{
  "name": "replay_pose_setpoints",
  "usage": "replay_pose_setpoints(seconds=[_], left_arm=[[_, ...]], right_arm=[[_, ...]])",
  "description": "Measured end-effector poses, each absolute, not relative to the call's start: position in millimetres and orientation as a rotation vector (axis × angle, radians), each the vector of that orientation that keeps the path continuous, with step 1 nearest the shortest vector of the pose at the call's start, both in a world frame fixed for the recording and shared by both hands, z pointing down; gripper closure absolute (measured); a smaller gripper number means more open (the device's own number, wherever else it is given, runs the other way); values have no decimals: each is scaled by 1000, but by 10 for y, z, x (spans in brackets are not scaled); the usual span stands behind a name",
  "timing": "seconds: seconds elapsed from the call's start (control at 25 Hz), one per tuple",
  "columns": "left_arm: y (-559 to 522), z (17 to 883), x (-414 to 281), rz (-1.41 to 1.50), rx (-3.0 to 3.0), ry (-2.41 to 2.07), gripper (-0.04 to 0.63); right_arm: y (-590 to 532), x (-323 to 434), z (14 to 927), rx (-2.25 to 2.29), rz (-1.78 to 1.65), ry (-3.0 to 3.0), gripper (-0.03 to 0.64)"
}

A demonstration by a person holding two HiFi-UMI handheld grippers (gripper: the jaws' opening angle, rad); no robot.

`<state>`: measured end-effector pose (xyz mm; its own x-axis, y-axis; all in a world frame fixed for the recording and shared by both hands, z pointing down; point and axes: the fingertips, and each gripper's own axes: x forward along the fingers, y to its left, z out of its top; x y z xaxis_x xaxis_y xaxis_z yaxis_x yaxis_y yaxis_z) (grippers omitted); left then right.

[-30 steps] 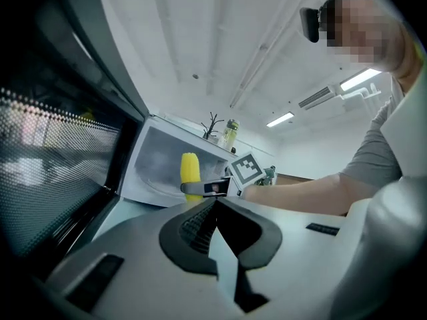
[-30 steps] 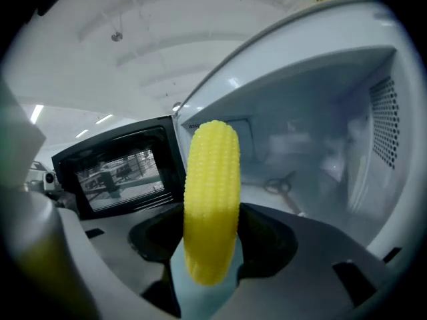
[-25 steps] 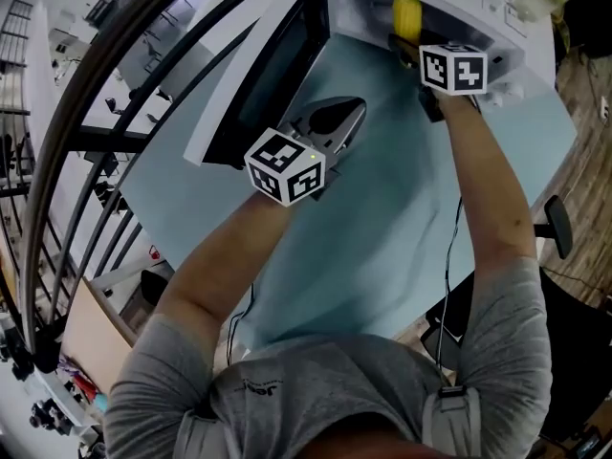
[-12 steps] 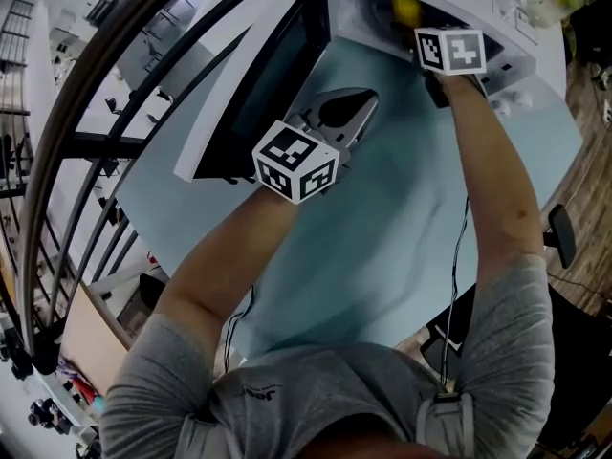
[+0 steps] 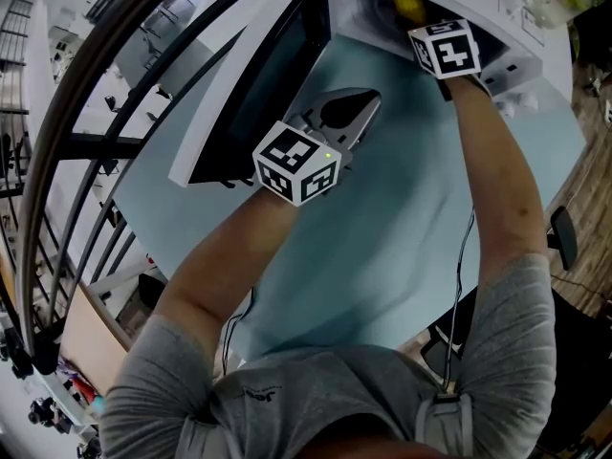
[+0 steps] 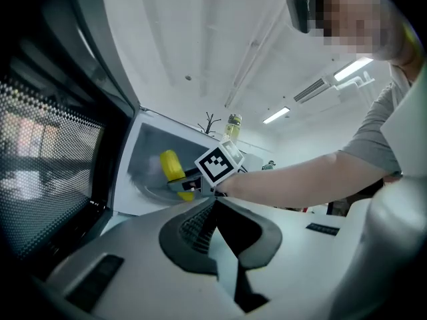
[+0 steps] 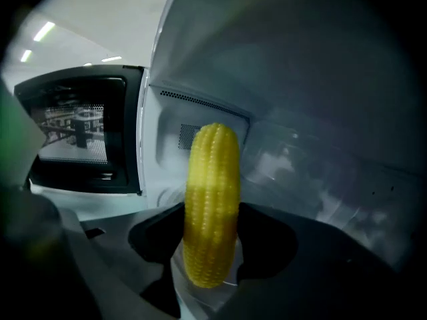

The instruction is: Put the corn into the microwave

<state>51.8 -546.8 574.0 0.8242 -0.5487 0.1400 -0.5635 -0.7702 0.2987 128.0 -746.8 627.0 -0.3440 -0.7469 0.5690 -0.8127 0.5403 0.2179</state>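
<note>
Yellow corn cob (image 7: 211,172), clamped tight in the right gripper (image 7: 212,212), has just pushed deeper into the open microwave (image 5: 359,12) at twelve o'clock, so release looks close, while the left gripper (image 6: 215,209) waits pinched together, empty, beside the door (image 5: 253,84) at ten o'clock.

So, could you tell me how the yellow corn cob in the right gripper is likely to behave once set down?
Probably stiff: the yellow corn cob sticks straight out of the right gripper, no sag. Its round, tapered shape would likely roll on release. The bumpy kernels should give the jaws grip.
</note>
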Motion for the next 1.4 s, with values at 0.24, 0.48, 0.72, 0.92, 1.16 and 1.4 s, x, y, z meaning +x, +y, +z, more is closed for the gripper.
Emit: replay_pose_setpoints(seconds=[0.24,0.48,0.72,0.92,1.16,1.4], left_arm=[[-5474,5760,517,54,2675,-849,580],[-5516,5779,517,59,2668,-866,580],[-5501,5810,506,73,2674,-861,580],[-5509,5842,499,78,2675,-863,580],[-5514,5855,520,70,2670,-856,580],[-5503,5864,536,67,2668,-856,580]], right_arm=[[-7533,1340,6387,1254,85,-2052,365],[-7640,1300,6415,1238,32,-2025,365],[-7688,1292,6477,1203,-51,-1981,365],[-7719,1357,6512,1281,20,-2025,368],[-7709,1343,6510,1301,53,-2056,367],[-7730,1345,6530,1324,70,-2082,364]])
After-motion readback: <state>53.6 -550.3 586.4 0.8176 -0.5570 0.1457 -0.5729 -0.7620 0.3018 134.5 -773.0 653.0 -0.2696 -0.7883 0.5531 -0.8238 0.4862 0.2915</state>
